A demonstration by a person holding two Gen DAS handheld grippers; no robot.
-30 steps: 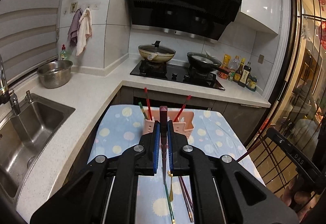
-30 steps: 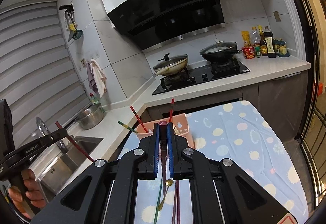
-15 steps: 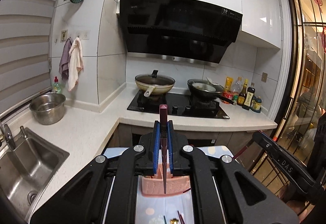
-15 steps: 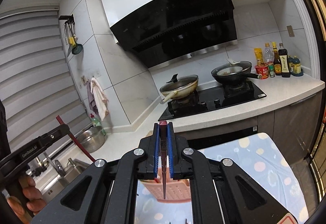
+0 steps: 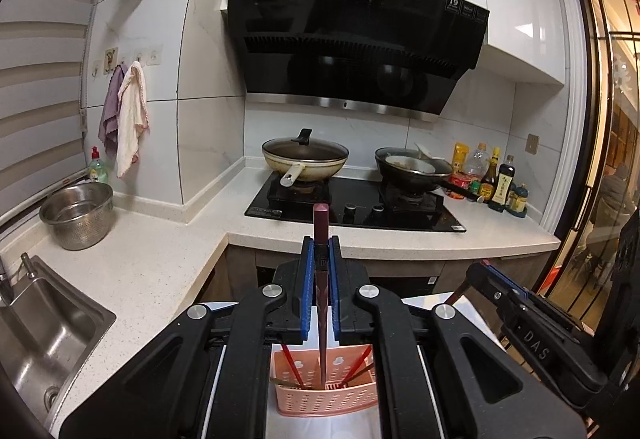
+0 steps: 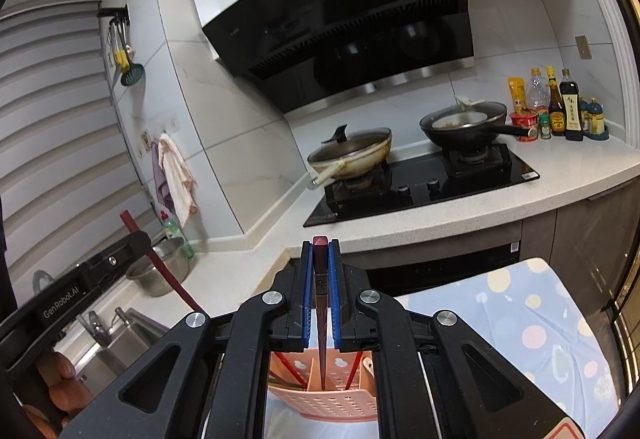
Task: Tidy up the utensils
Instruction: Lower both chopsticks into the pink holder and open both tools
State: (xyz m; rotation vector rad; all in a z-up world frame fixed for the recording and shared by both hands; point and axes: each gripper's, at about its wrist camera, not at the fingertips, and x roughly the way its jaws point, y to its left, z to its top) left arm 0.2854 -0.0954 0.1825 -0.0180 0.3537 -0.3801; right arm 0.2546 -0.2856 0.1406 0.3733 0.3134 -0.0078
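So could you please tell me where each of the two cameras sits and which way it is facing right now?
Left wrist: sits on the left claw, looking along a clamped dark red chopstick over the pink utensil basket toward the stove; the right claw shows at right.
Right wrist: sits on the right claw, also gripping a chopstick over the basket; the left claw and a hand show at left.
Shared: basket, stove, both claws.
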